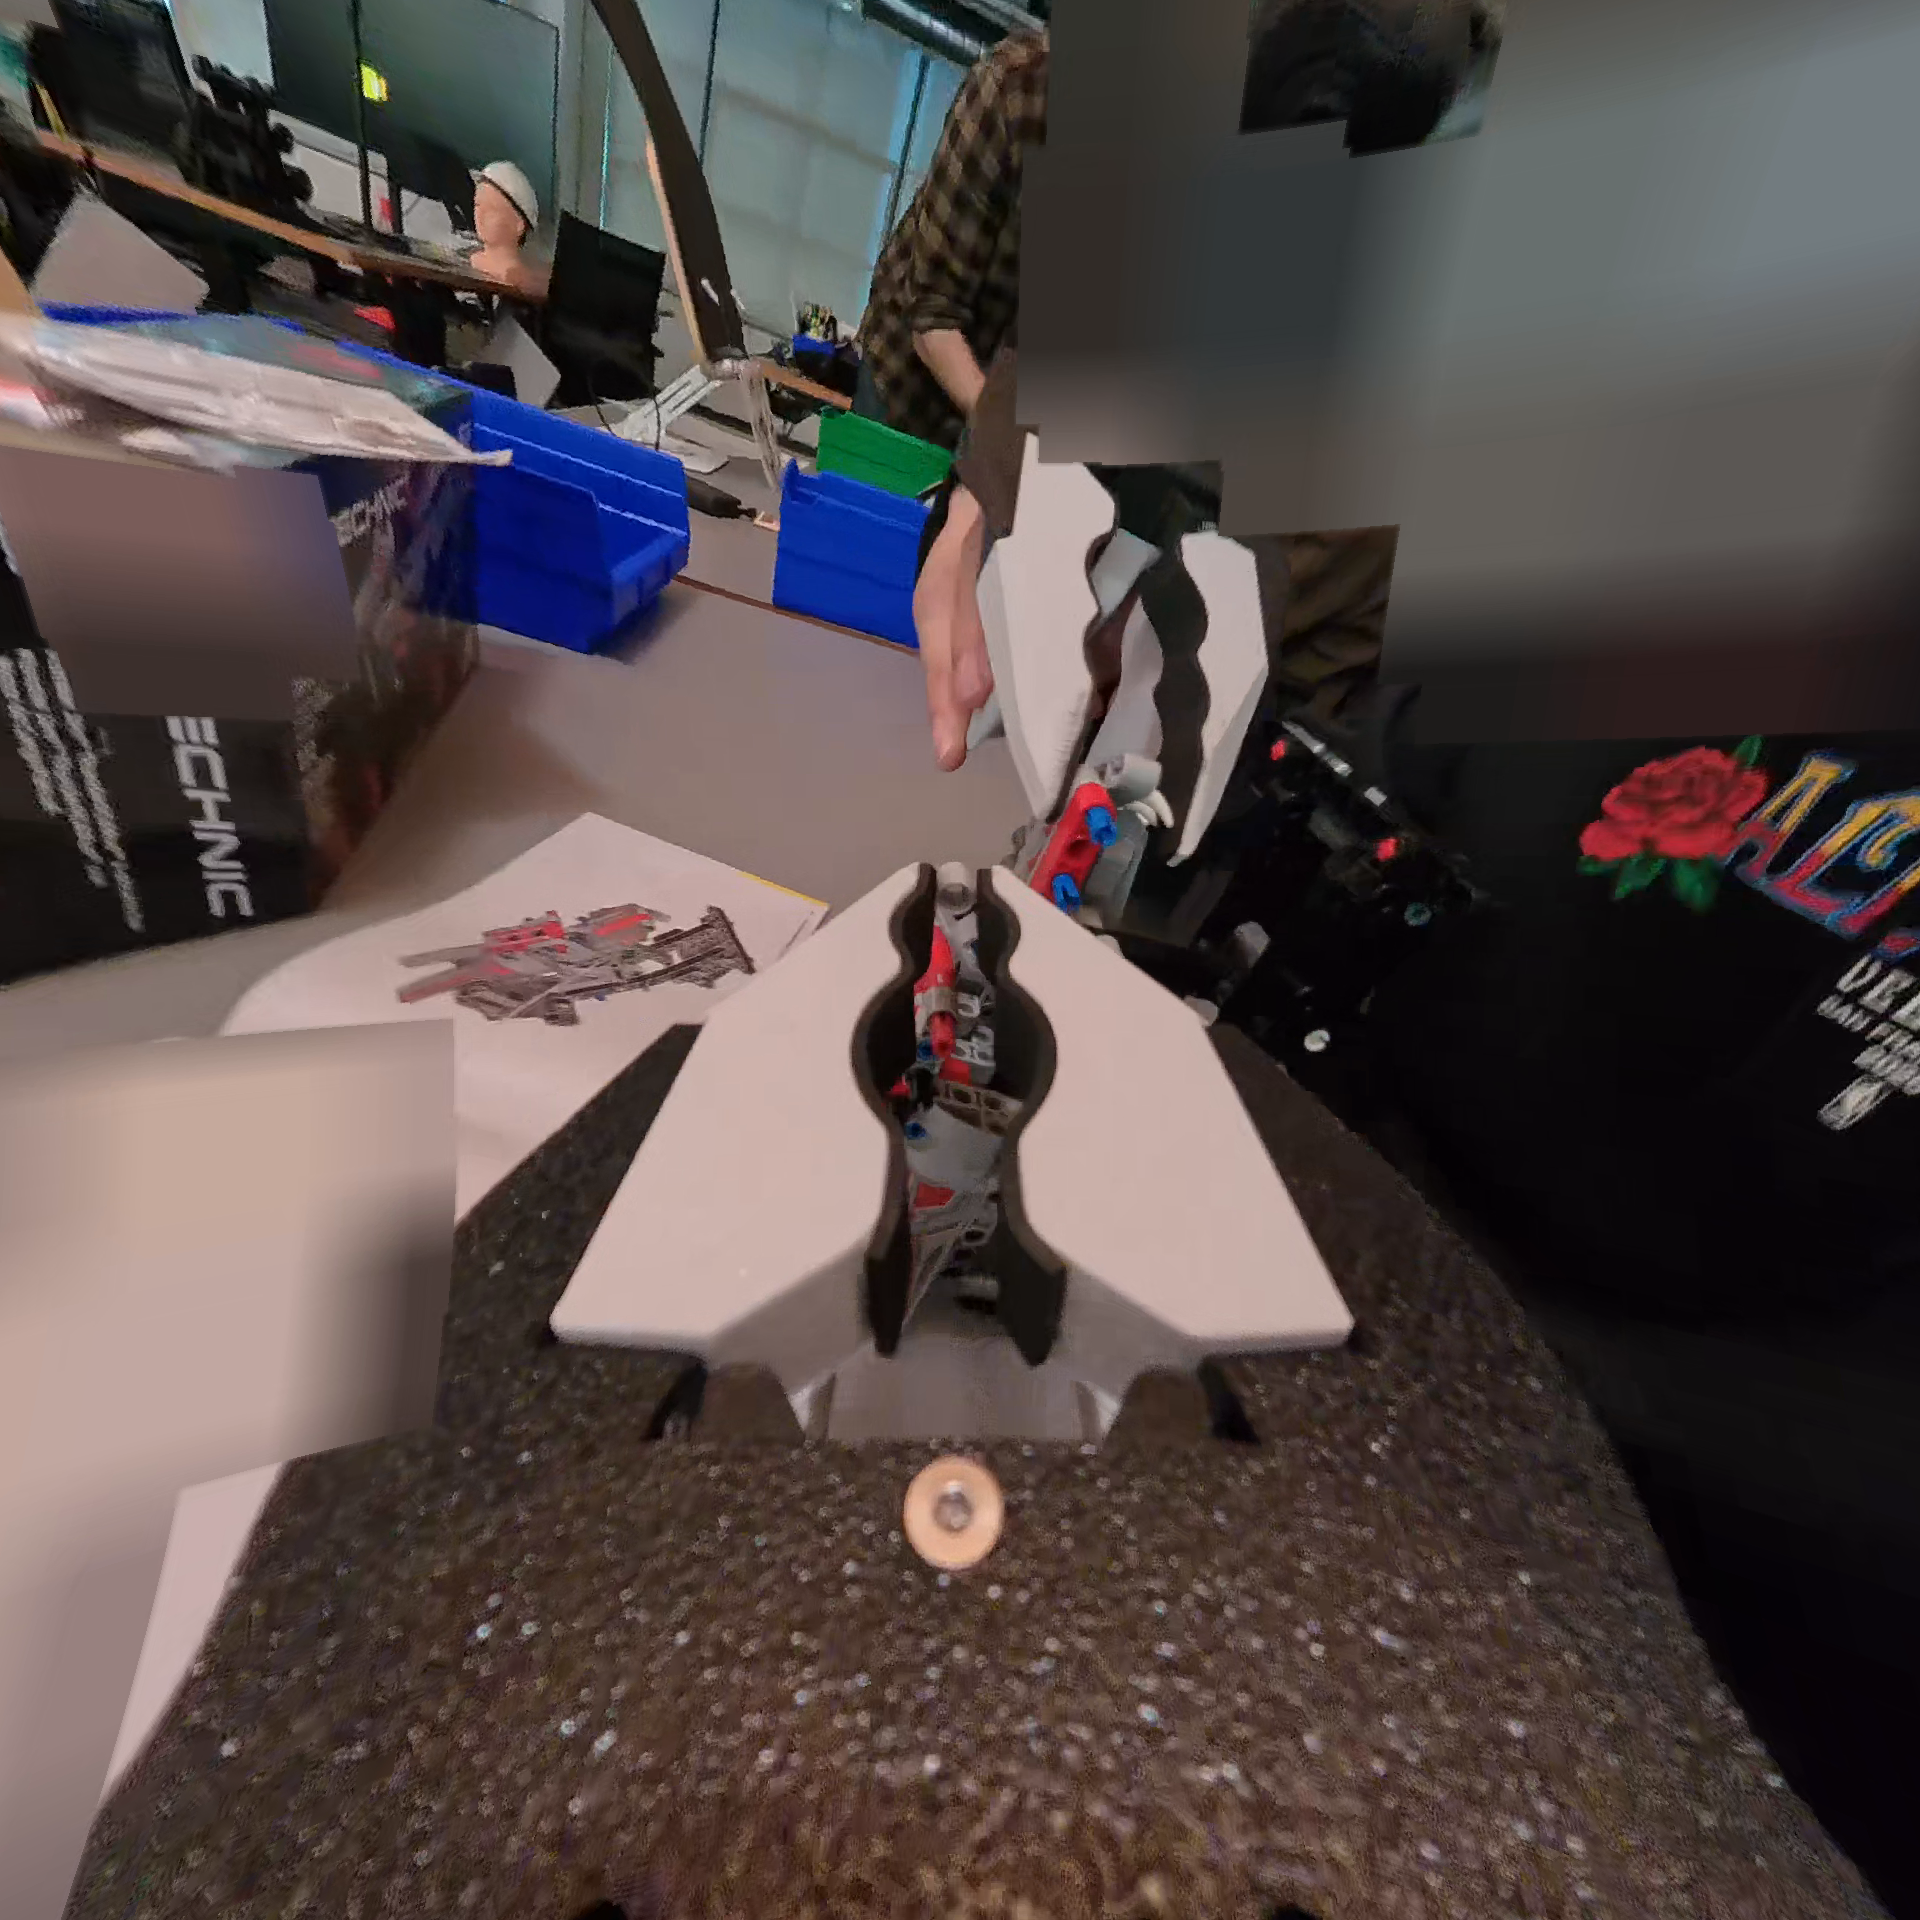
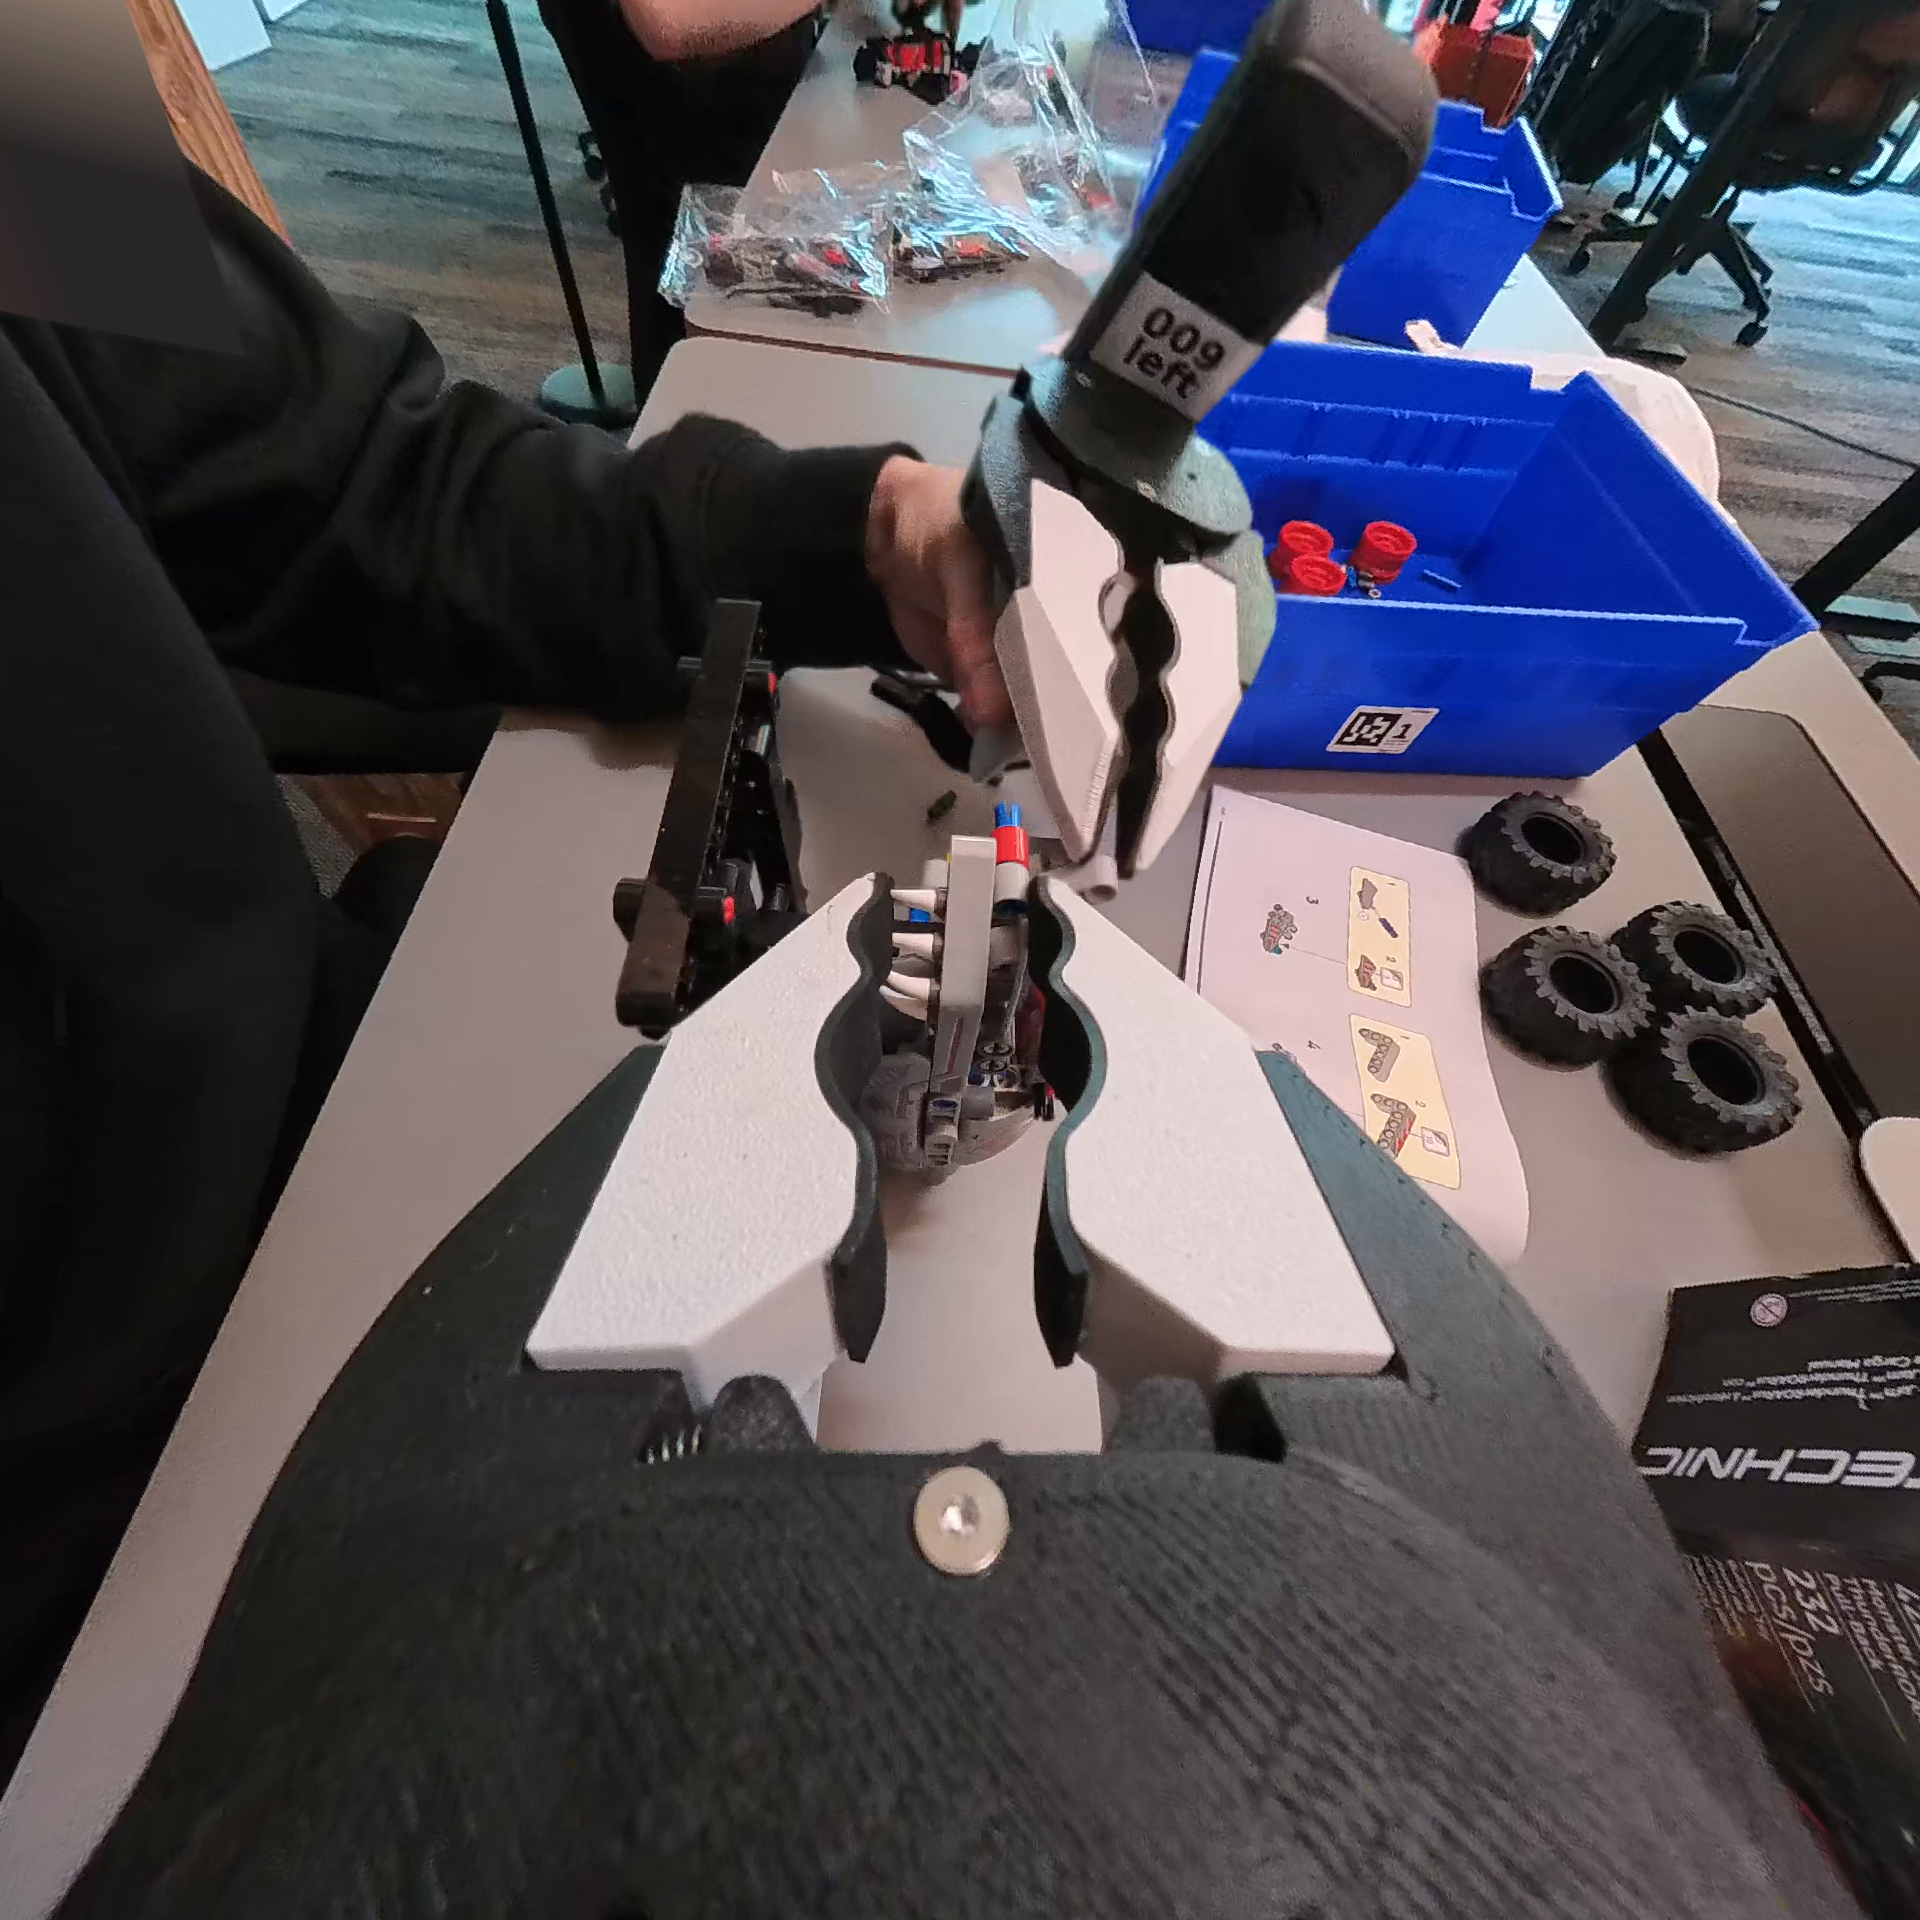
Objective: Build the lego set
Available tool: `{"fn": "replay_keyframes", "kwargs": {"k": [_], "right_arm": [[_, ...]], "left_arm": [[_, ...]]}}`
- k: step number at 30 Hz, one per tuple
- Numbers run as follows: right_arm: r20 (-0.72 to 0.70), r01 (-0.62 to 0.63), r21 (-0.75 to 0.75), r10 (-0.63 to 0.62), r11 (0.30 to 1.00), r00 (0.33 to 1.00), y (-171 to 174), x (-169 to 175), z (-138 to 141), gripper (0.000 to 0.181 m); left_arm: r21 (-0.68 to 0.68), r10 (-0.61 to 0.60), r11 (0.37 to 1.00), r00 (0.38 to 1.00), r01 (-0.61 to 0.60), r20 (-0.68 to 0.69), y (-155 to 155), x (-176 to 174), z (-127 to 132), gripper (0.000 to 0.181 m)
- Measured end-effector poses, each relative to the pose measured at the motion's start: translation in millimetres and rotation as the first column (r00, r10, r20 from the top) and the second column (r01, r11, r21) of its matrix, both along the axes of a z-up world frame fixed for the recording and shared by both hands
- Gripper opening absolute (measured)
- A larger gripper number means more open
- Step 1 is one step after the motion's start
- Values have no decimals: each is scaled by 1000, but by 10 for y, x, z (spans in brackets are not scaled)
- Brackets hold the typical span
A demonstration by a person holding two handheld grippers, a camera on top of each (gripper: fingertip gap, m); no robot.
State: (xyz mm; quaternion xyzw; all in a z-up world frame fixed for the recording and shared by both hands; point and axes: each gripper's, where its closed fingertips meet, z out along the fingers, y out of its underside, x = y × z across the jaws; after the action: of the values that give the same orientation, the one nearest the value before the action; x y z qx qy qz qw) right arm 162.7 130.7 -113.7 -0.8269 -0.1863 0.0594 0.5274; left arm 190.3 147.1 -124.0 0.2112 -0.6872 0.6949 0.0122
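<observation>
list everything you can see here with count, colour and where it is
lego assembly: 1, grey, red and blue, held between both grippers above the table
black frame: 1, black, standing on the table left of the assembly
tyres: 4, black, on the table at right
blue bin: 1, blue, behind the instruction sheet
red wheel hubs: 3, red, inside the blue bin
instruction sheet: 1, white with yellow panels, on the table right of the assembly
set box: 1, black, lower right
part bags: several, clear, on the far table
table: 1, grey
left hand-held gripper: 1, white fingers, closed on a small grey piece at the assembly's top
right hand-held gripper: 1, white fingers, gripping the assembly
</observation>
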Motion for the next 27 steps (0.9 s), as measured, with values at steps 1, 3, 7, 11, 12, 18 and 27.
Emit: {"fn": "replay_keyframes", "kwargs": {"k": [1,3,7,11,12,18,27], "right_arm": [[-5,-3,1,3,1000,1000,-1,0,0,25],[-13,-3,6,3,1000,1000,11,-3,1,25],[4,-7,-2,7,1000,1000,26,-10,-3,25],[-1,-10,-2,10,1000,1000,32,-13,-3,25],[0,-11,-4,11,1000,1000,25,-11,-3,25],[-9,-14,0,14,1000,1000,41,-19,-3,25],[-6,-15,0,15,1000,1000,39,-23,-1,25]], "left_arm": [[-30,-11,999,1000,10,-23,-4,10,0,4],[-56,-22,998,999,20,-30,11,13,-7,3],[-19,-31,999,994,30,-106,-2,12,-107,15],[8,-6,1000,982,8,-188,115,3,-174,31],[-2,-2,1000,977,1,-213,165,-4,-170,31],[-27,-68,998,918,63,-390,127,-80,-327,27],[-87,-126,992,863,95,-489,131,-168,-289,19]]}}
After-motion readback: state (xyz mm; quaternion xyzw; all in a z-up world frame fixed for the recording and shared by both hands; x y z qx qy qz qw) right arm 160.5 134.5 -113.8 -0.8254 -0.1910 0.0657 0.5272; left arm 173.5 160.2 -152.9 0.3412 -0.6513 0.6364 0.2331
